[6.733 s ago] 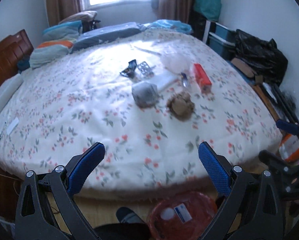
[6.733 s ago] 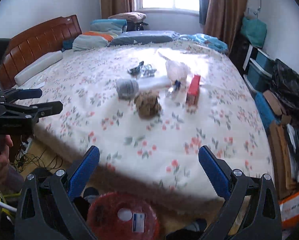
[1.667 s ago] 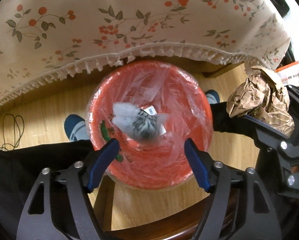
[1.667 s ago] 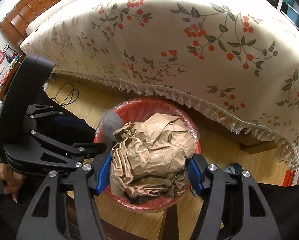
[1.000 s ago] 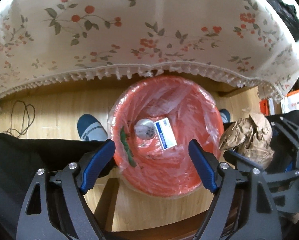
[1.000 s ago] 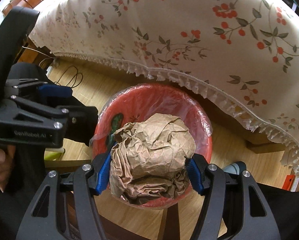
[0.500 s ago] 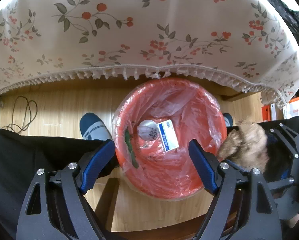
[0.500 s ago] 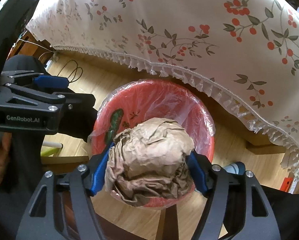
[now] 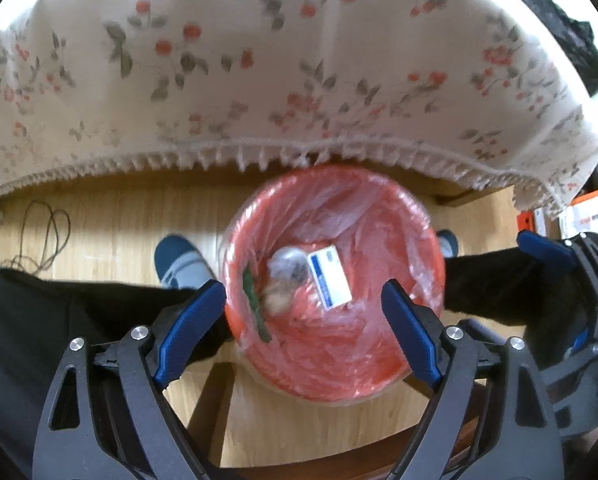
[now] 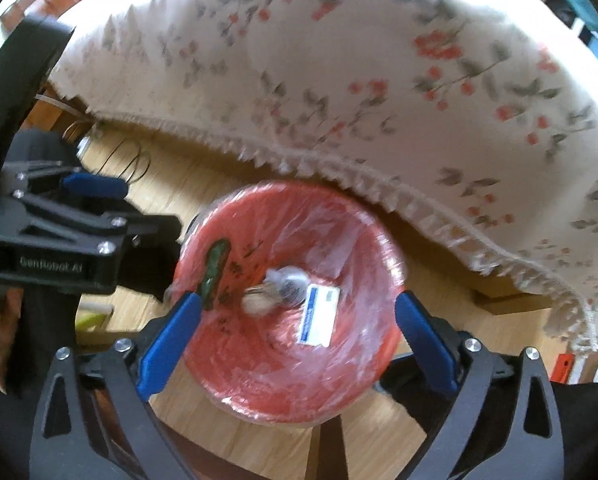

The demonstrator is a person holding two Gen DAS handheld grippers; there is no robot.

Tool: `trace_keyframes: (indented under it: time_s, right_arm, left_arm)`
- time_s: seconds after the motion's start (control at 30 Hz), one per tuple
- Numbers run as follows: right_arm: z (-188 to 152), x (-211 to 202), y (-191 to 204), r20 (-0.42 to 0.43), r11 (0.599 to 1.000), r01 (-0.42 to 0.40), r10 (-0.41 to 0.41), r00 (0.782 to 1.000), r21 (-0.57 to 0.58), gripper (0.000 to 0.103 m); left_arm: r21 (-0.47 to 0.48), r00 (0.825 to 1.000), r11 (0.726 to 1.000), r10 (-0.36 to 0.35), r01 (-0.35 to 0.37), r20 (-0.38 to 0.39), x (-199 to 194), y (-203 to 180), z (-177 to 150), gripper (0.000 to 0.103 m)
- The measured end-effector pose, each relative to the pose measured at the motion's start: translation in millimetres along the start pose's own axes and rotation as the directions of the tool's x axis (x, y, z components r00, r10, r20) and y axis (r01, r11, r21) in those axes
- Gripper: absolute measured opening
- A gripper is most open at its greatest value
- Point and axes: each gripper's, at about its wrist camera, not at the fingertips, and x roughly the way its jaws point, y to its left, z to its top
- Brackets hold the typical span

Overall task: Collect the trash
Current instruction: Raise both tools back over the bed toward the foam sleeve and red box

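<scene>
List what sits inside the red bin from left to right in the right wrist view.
Green strip on the bin's left wall, pale crumpled ball, grey wrapped bundle, white and blue card. All lie in the liner of the red bin.

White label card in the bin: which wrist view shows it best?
Right wrist: the label card lies central, larger, unobstructed in the red bin. Left wrist shows the same card, smaller, also between open tool fingers.
</scene>
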Motion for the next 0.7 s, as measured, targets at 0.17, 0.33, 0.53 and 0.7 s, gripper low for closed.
trace_keyframes:
  time_s: [0.17,0.33,0.53,0.7]
  right_arm:
    - [17.0,-43.0,-21.7,0.117,0.997,0.032,-0.041,0.992,0.076,0.098]
    - [54.3,-86.2,-53.7,0.237,0.991,0.068,-0.094,0.967,0.114,0.098]
    - [134.8,-113.1,-105.8,0.323,0.974,0.178,-0.214,0.922,0.138,0.098]
    - [199.2,-110.3,-142.6,0.363,0.962,0.229,-0.269,0.892,0.150,0.098]
  left_arm:
    - [0.029,0.992,0.999,-0.043,0.039,0.121,-40.9,-6.4,16.7,0.096]
    - [0.054,0.982,0.994,-0.107,0.100,0.155,-81.7,-12.3,65.8,0.097]
    - [0.166,0.952,0.986,-0.061,0.011,0.300,-110.6,-28.5,161.6,0.097]
    - [0.261,0.935,0.964,-0.053,-0.043,0.350,-104.1,-45.9,254.7,0.097]
